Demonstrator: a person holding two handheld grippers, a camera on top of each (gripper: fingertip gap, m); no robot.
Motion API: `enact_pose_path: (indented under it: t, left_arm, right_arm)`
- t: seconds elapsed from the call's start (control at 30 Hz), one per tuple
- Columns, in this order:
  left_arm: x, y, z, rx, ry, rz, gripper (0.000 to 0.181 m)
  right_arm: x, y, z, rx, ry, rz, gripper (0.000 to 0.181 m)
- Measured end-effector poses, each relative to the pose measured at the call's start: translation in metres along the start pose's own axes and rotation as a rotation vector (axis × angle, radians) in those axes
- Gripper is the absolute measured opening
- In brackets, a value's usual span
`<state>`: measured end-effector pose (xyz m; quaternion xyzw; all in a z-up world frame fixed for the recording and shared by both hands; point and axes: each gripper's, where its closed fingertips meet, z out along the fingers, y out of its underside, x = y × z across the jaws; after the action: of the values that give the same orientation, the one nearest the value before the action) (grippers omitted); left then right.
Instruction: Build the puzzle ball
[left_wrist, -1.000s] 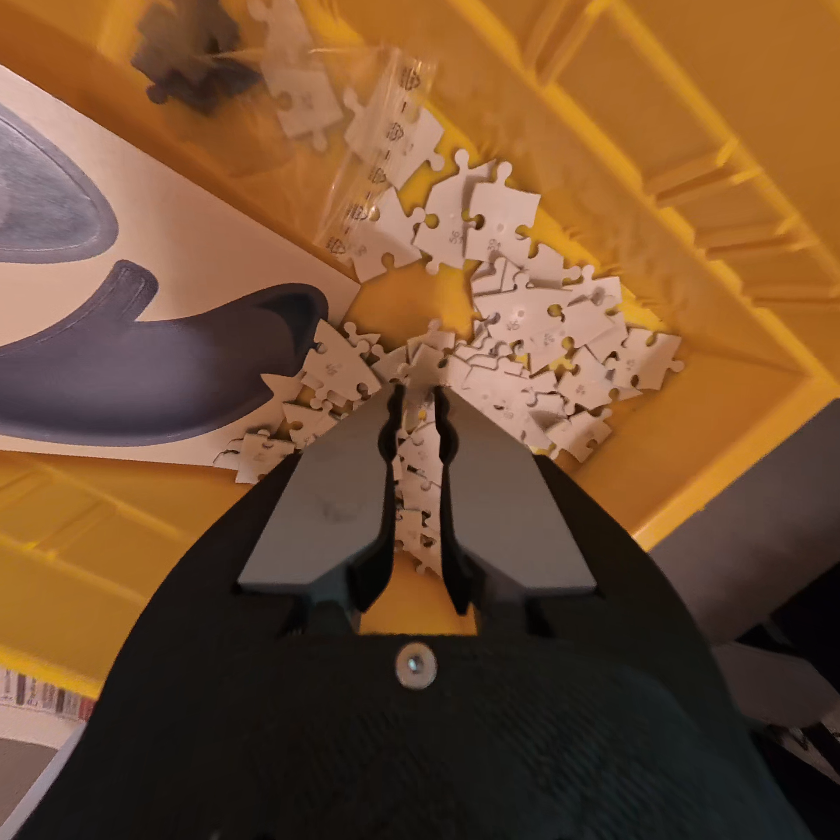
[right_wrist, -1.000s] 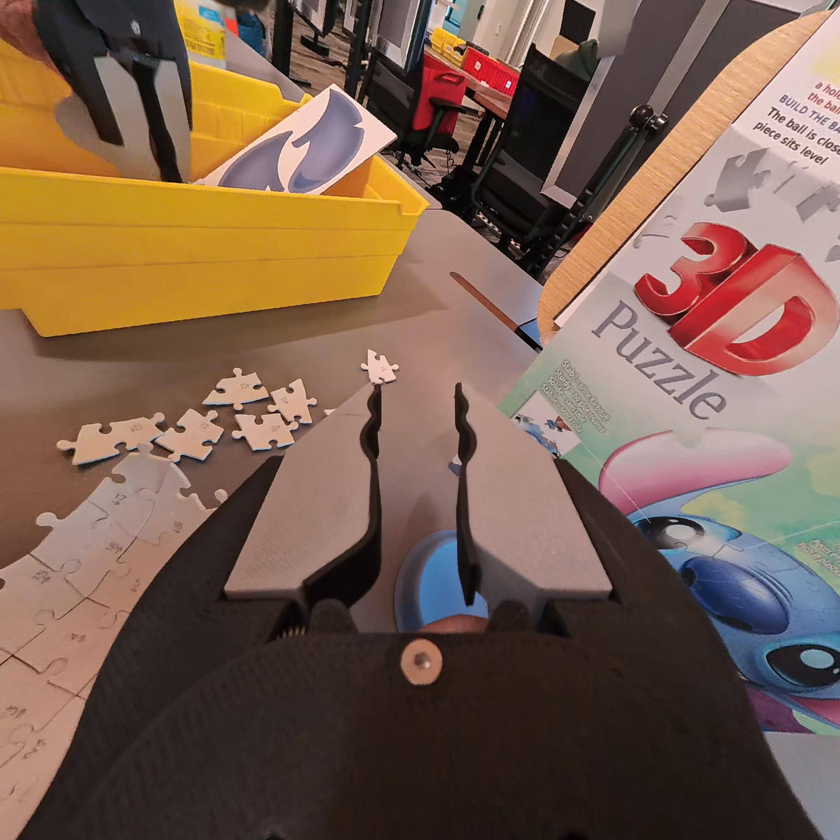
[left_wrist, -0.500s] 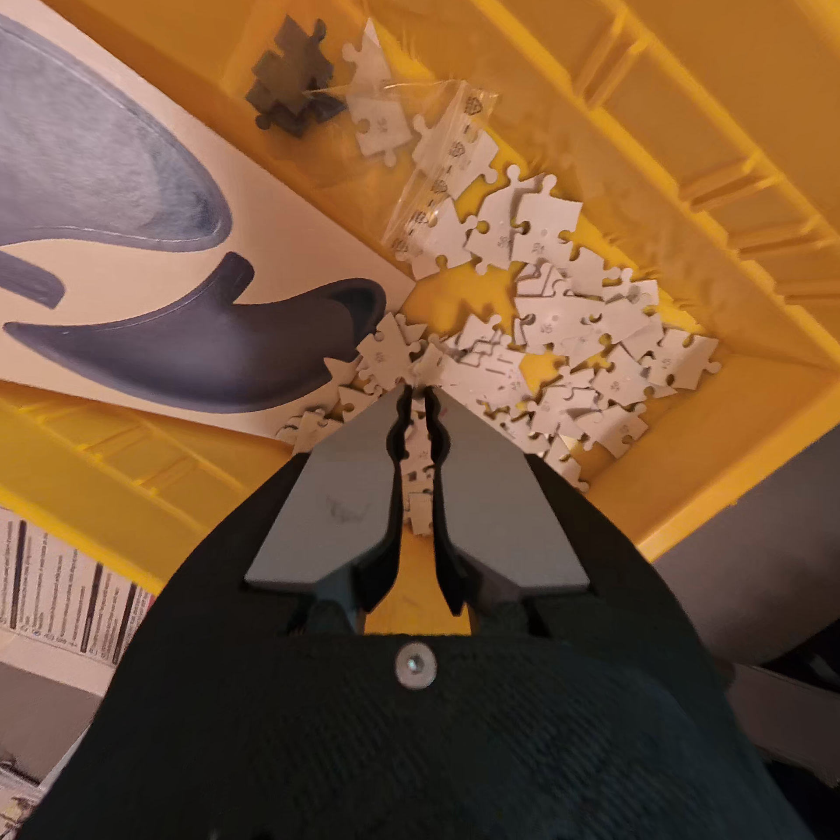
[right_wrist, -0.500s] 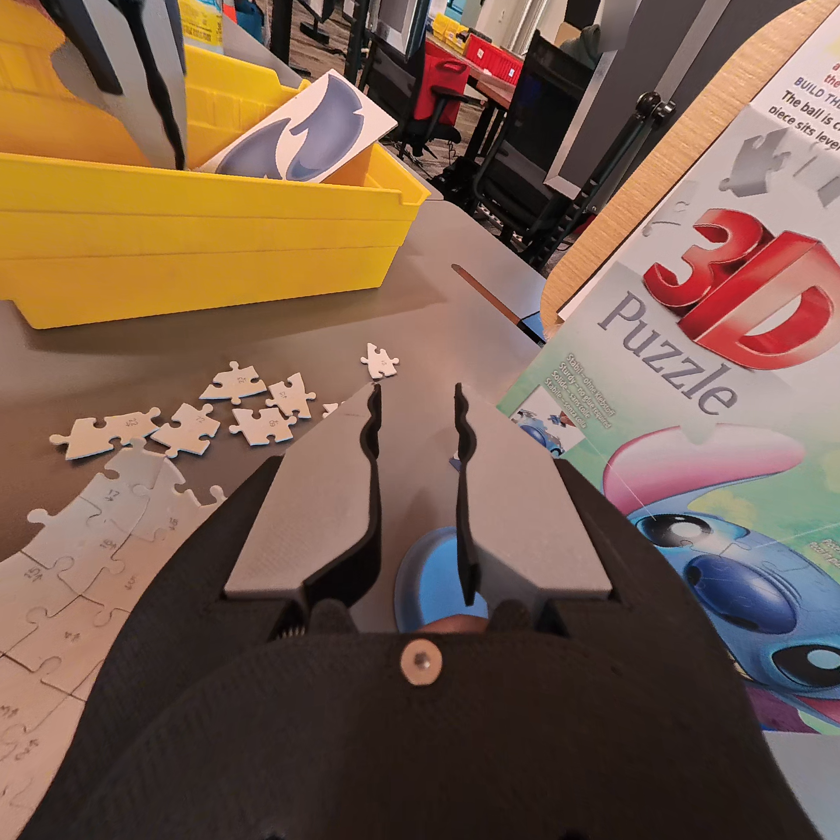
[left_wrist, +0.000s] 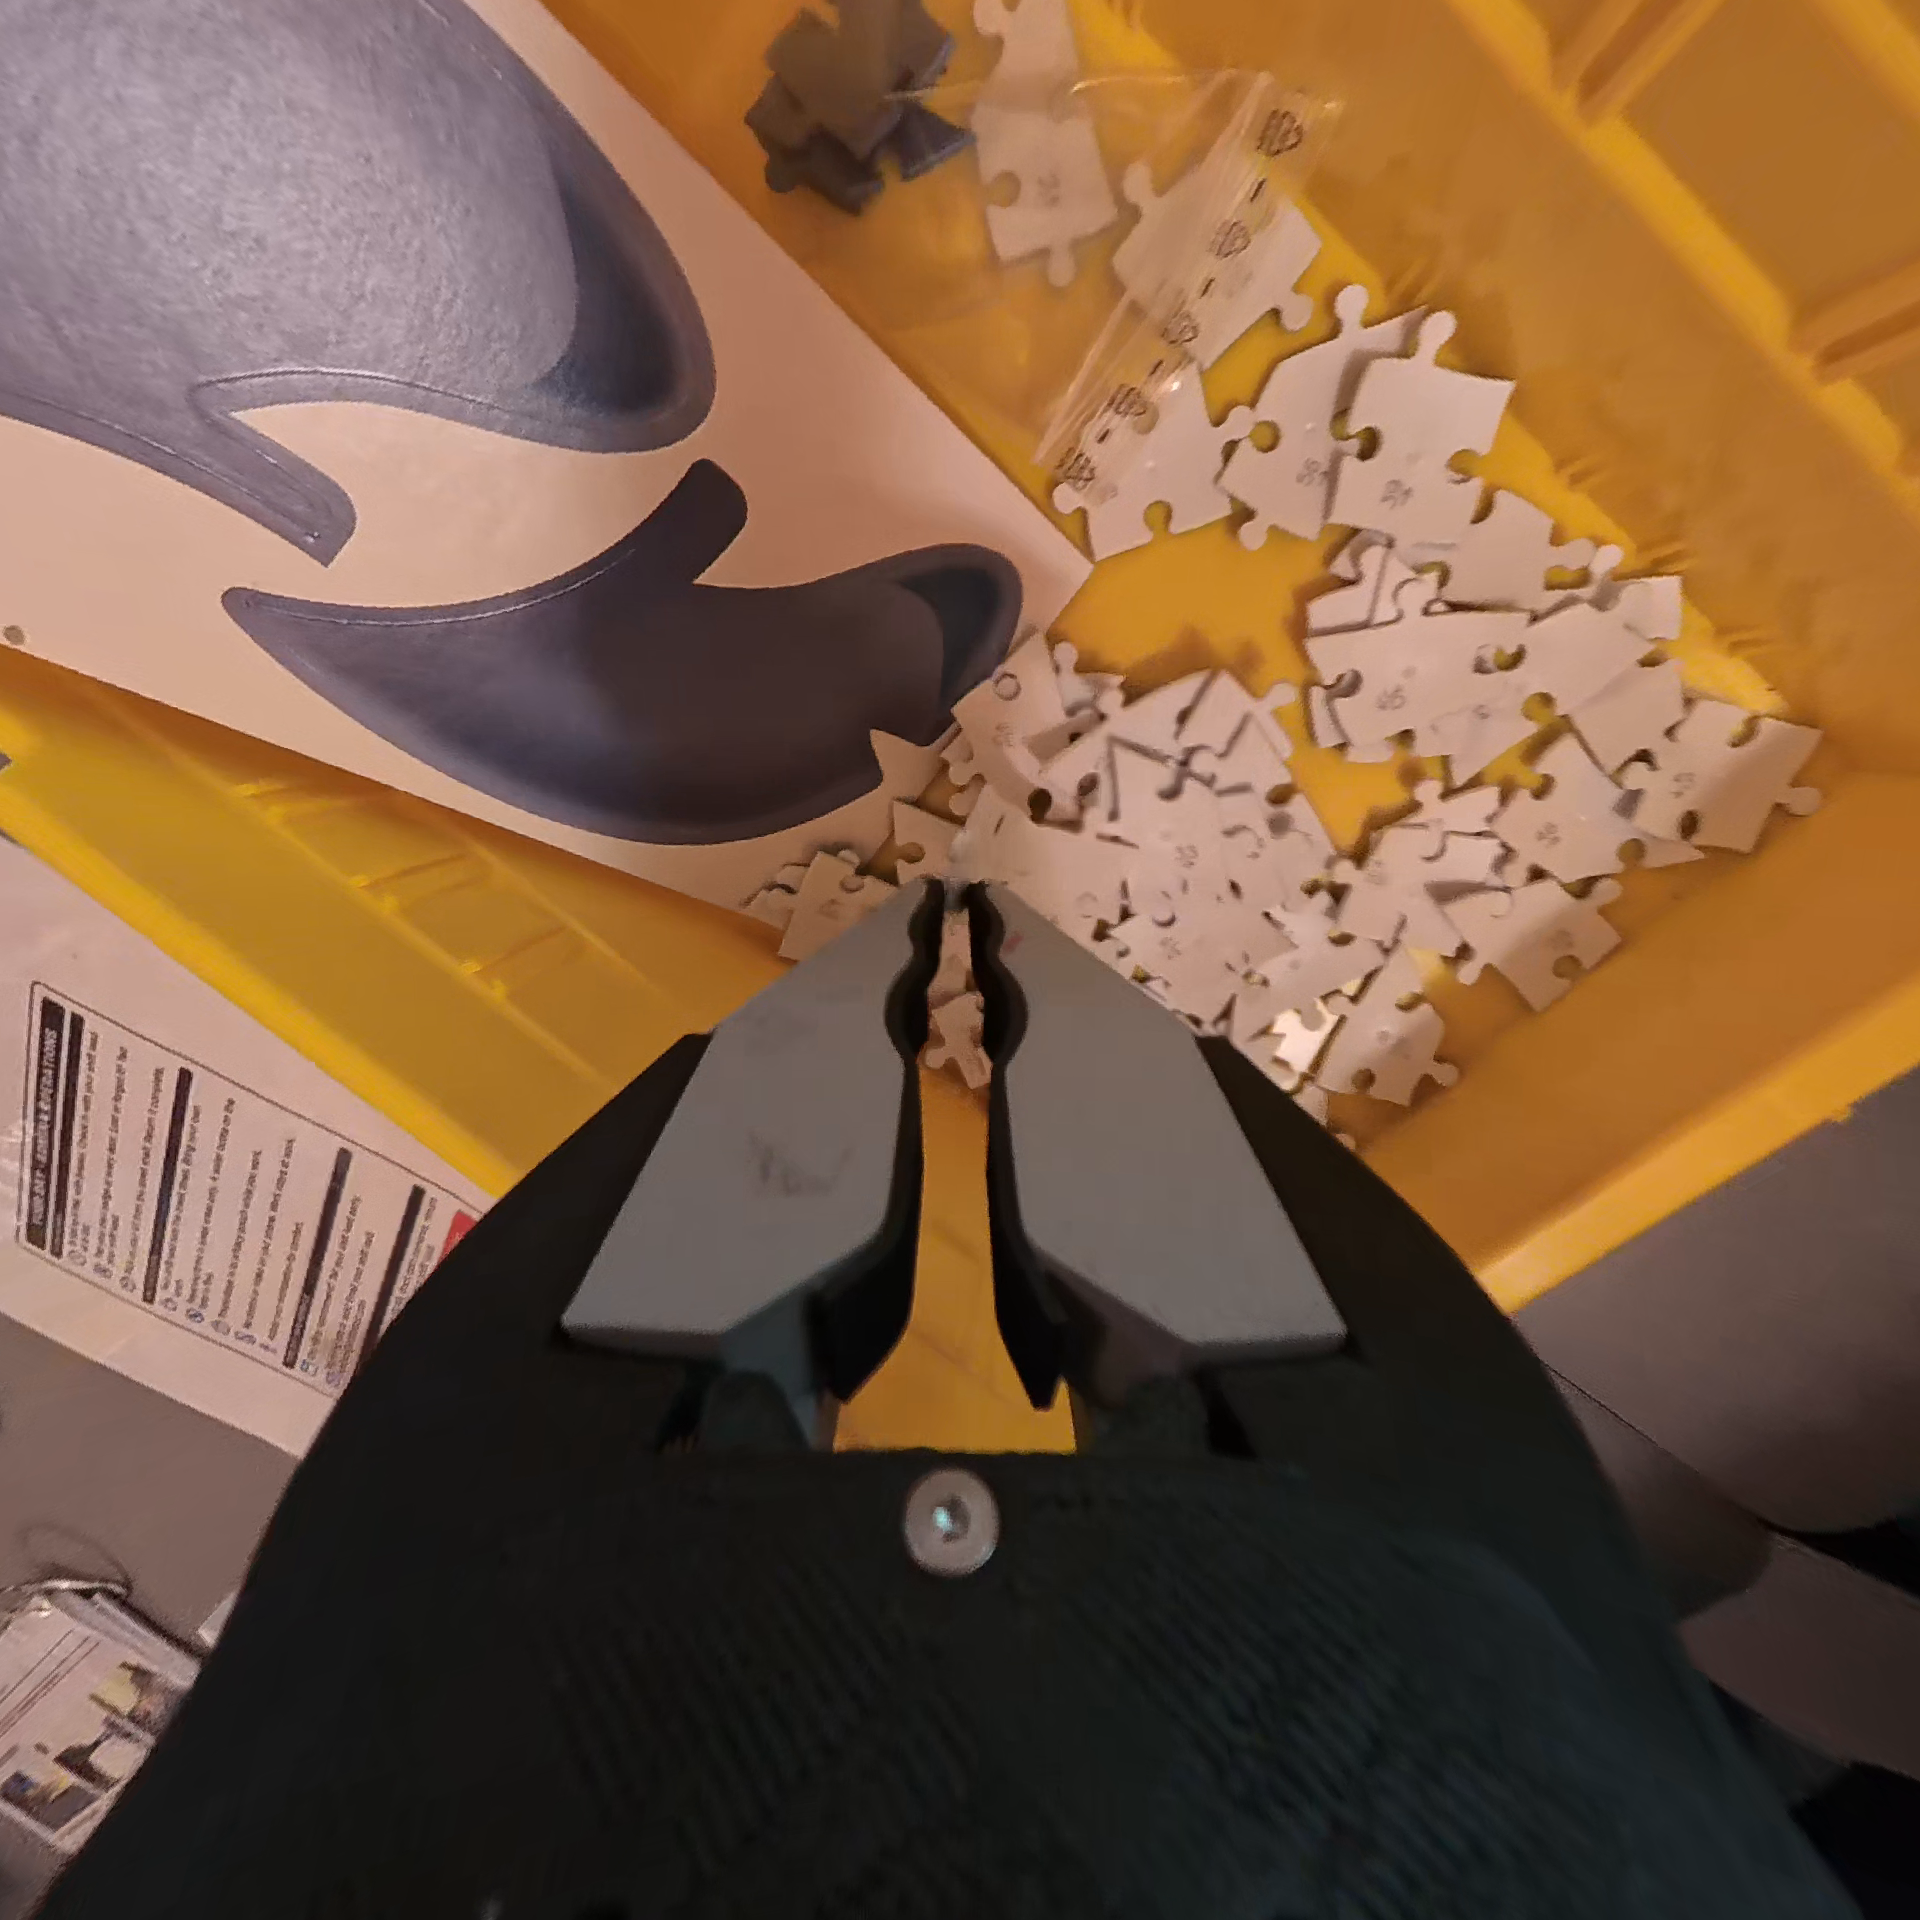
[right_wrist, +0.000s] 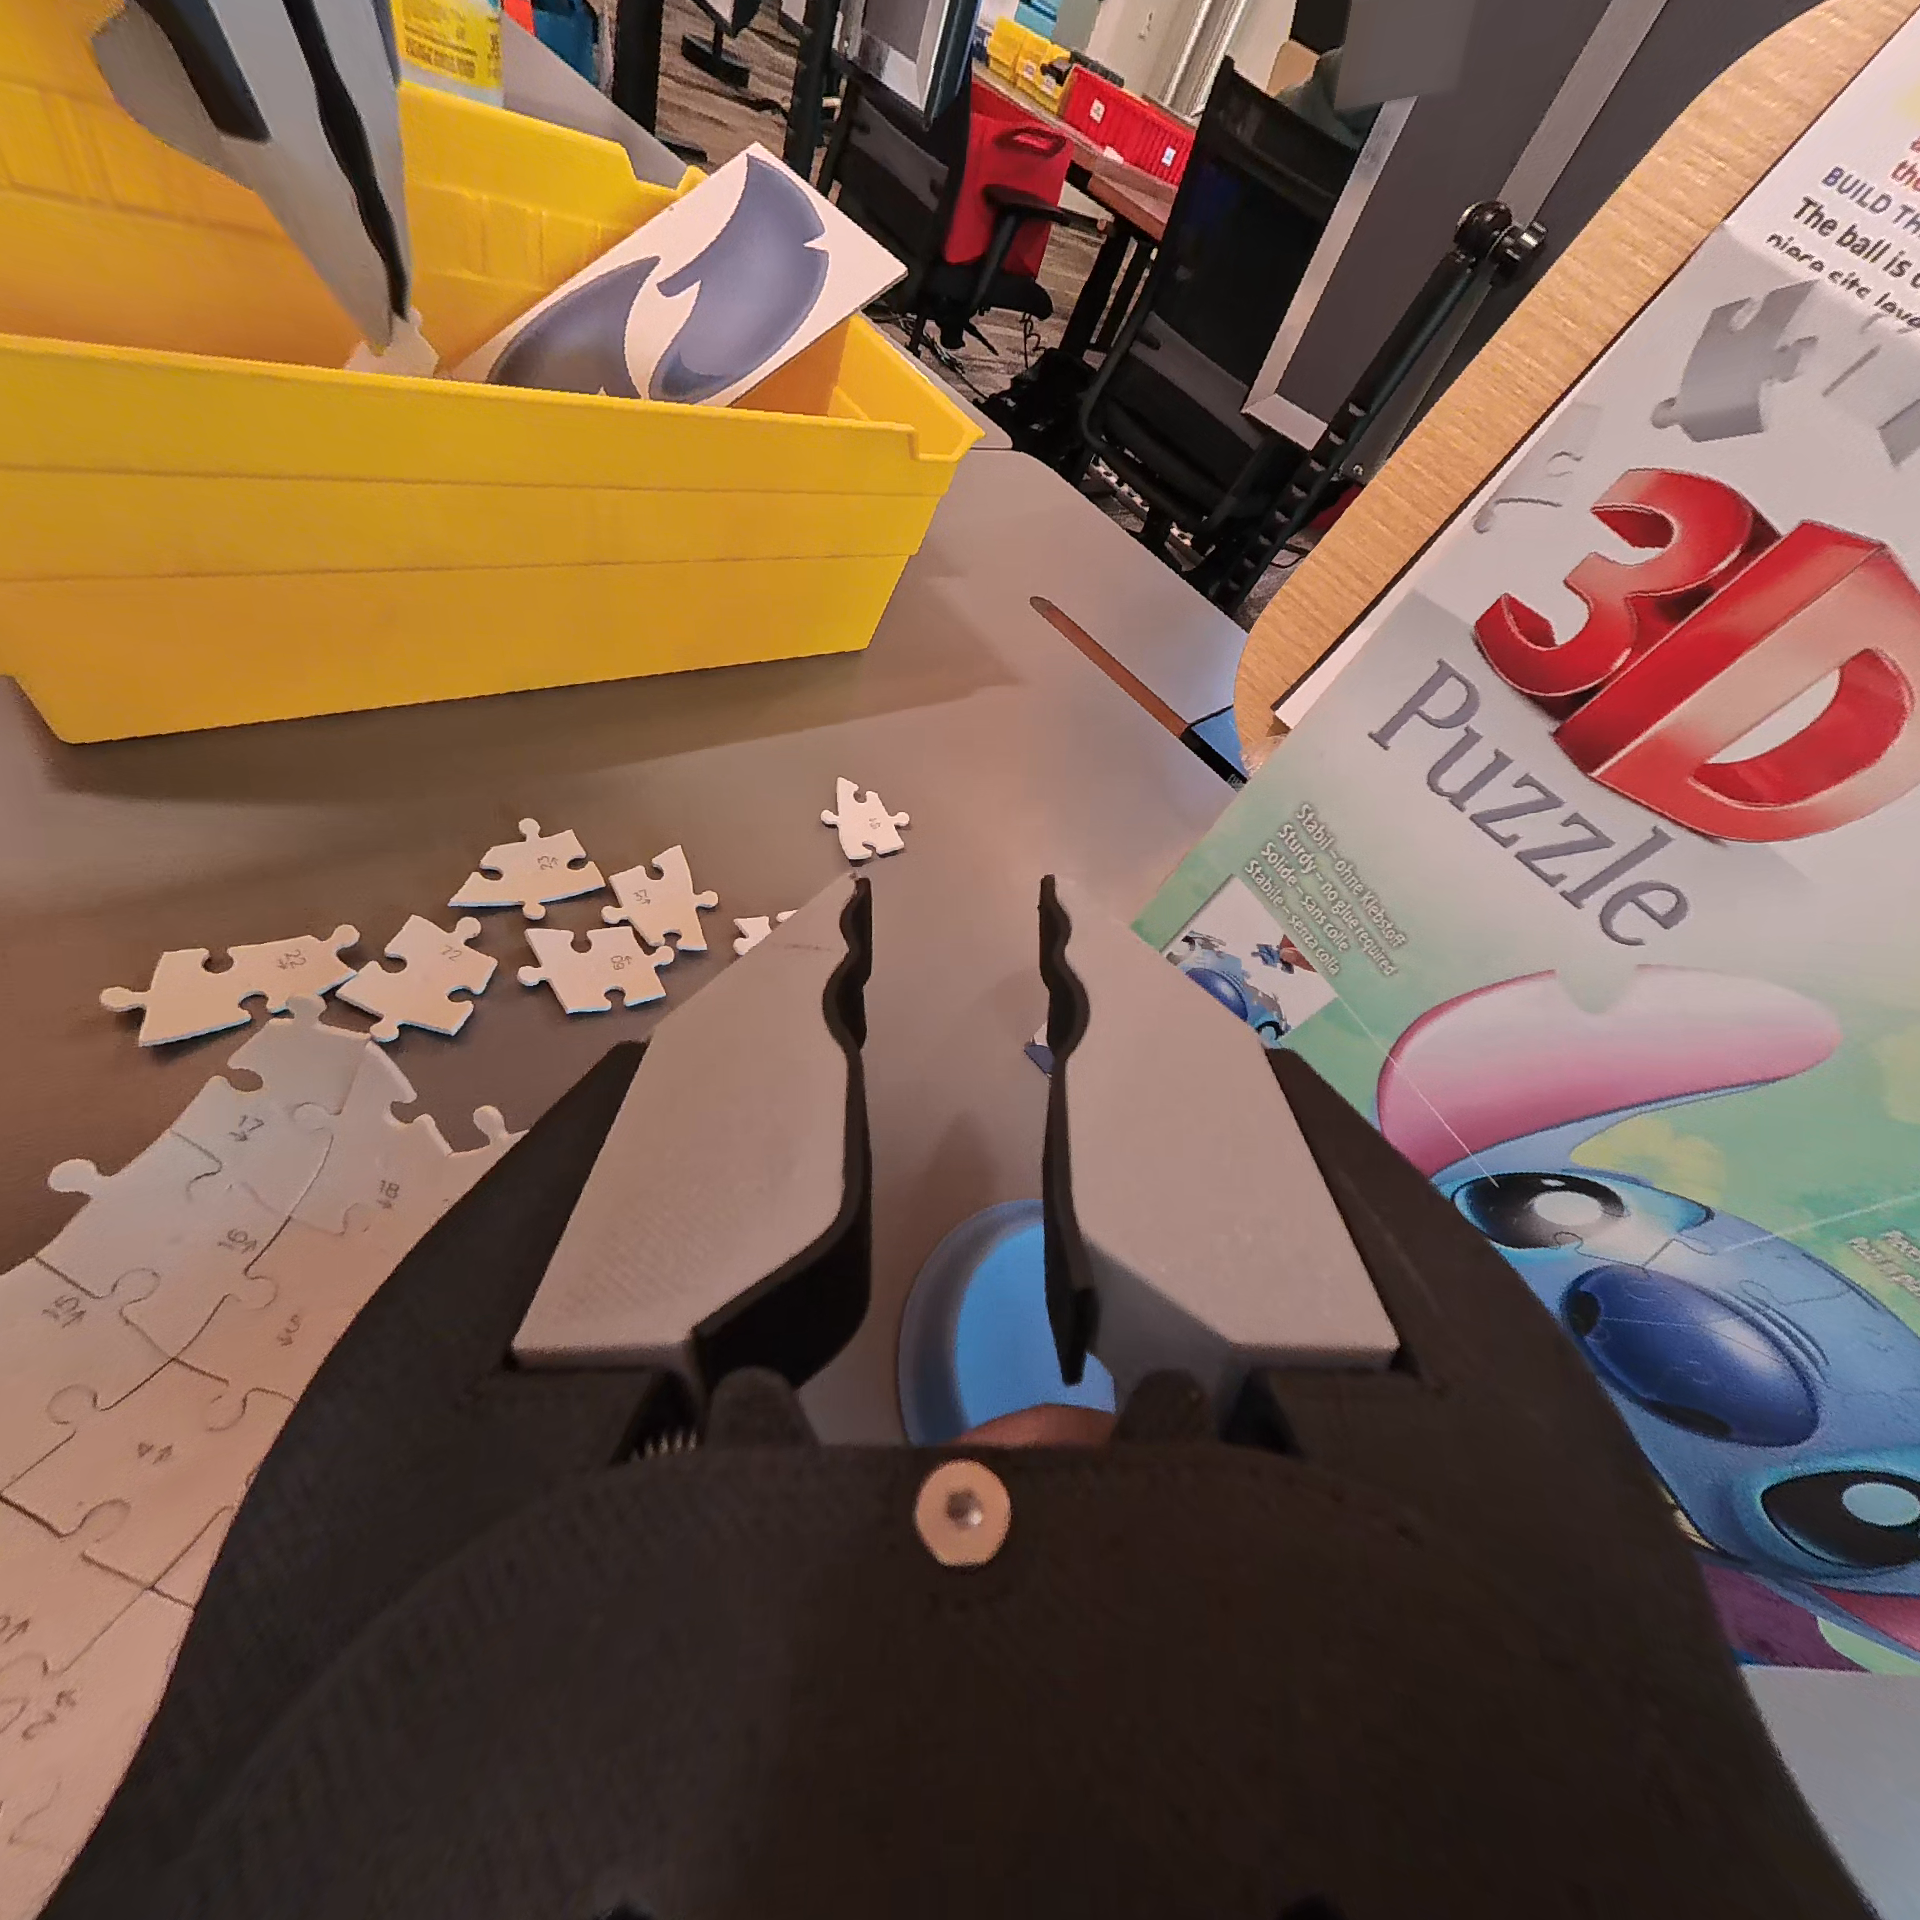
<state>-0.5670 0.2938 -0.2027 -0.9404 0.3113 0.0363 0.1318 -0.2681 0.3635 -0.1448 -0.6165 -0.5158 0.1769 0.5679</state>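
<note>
My left gripper (left_wrist: 952, 896) hangs above the yellow bin (left_wrist: 1558, 1174) and is shut on a white puzzle piece (left_wrist: 958, 1023) pinched at the fingertips. A pile of white pieces (left_wrist: 1351, 810) lies on the bin floor just beyond it. In the right wrist view the left gripper (right_wrist: 390, 312) shows at the top left over the bin (right_wrist: 468, 540), with the piece (right_wrist: 400, 351) at its tip. My right gripper (right_wrist: 951, 894) is open and empty over the grey table. A joined puzzle section (right_wrist: 208, 1247) and loose pieces (right_wrist: 416, 966) lie to its left.
A white card with grey-blue shapes (left_wrist: 416, 416) leans inside the bin. A clear plastic bag (left_wrist: 1174, 281) and some dark pieces (left_wrist: 842, 125) lie at the bin's far end. The puzzle box (right_wrist: 1558, 935) stands at the right. A blue curved part (right_wrist: 987, 1309) sits under the right gripper.
My left gripper has closed on a piece from the pile and lifted away from the bin floor. The right gripper has hardly moved and stays open.
</note>
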Motion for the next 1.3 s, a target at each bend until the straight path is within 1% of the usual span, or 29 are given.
enact_pose_path:
  t: [0.23, 0.27, 0.3, 0.37, 0.5, 0.53, 0.67, 0.73, 0.77, 0.8, 0.83, 0.87, 0.93, 1.0, 1.07, 1.2, 1.3]
  left_arm:
    - [-0.015, 0.008, 0.007, -0.044, -0.052, -0.025, 0.004]
    - [-0.017, 0.010, 0.007, -0.049, -0.059, -0.029, 0.013]
    - [-0.014, 0.009, 0.006, -0.038, -0.036, -0.031, 0.017]
    - [-0.003, 0.003, 0.002, 0.000, 0.036, -0.027, 0.033]
    - [0.018, -0.002, -0.001, 0.033, 0.127, 0.040, 0.036]
    - [0.026, -0.002, 0.002, 0.027, 0.158, 0.058, 0.036]
    - [0.048, 0.006, 0.020, -0.078, 0.240, 0.061, 0.043]
    - [0.048, 0.009, 0.026, -0.122, 0.230, 0.041, 0.044]
    - [0.045, 0.010, 0.028, -0.132, 0.210, 0.033, 0.042]
    - [0.044, 0.010, 0.029, -0.138, 0.198, 0.033, 0.035]
    - [0.044, 0.011, 0.030, -0.143, 0.194, 0.039, 0.024]
    - [0.045, 0.011, 0.030, -0.145, 0.193, 0.047, 0.019]
    - [0.046, 0.008, 0.029, -0.129, 0.189, 0.059, 0.016]
    - [0.044, 0.003, 0.025, -0.095, 0.191, 0.057, 0.005]
    - [0.044, -0.001, 0.019, -0.064, 0.205, 0.045, 0.001]
    - [0.035, -0.003, 0.014, -0.041, 0.172, 0.029, 0.000]
    - [0.023, -0.004, 0.013, -0.028, 0.112, 0.013, 0.000]
  right_arm:
    - [0.001, 0.000, 0.000, 0.001, 0.001, 0.002, 0.029]
    - [0.001, 0.000, 0.000, 0.001, 0.000, 0.002, 0.029]
    - [0.001, 0.000, 0.000, 0.000, 0.000, 0.002, 0.029]
    - [0.001, 0.000, 0.000, 0.000, 0.000, 0.001, 0.029]
    - [0.001, 0.000, 0.000, 0.002, 0.000, 0.003, 0.029]
    - [0.001, 0.000, 0.000, 0.001, 0.000, 0.003, 0.029]
    - [0.002, 0.000, 0.000, 0.001, 0.003, 0.002, 0.029]
    - [0.002, -0.001, -0.001, 0.004, 0.005, 0.002, 0.028]
    - [0.002, -0.001, -0.001, 0.006, 0.005, 0.003, 0.028]
    - [0.002, -0.001, -0.001, 0.007, 0.005, 0.004, 0.028]
    - [0.003, -0.001, -0.001, 0.007, 0.005, 0.005, 0.028]
    - [0.002, -0.001, -0.001, 0.005, 0.004, 0.005, 0.029]
    - [0.002, 0.000, -0.001, 0.002, 0.004, 0.004, 0.029]
    - [0.002, 0.000, -0.001, 0.003, 0.003, 0.003, 0.028]
    - [0.002, 0.000, -0.001, 0.004, 0.004, 0.003, 0.028]
    - [0.002, 0.001, 0.000, 0.000, 0.002, 0.004, 0.029]
    - [0.001, 0.001, 0.000, -0.002, 0.000, 0.002, 0.028]
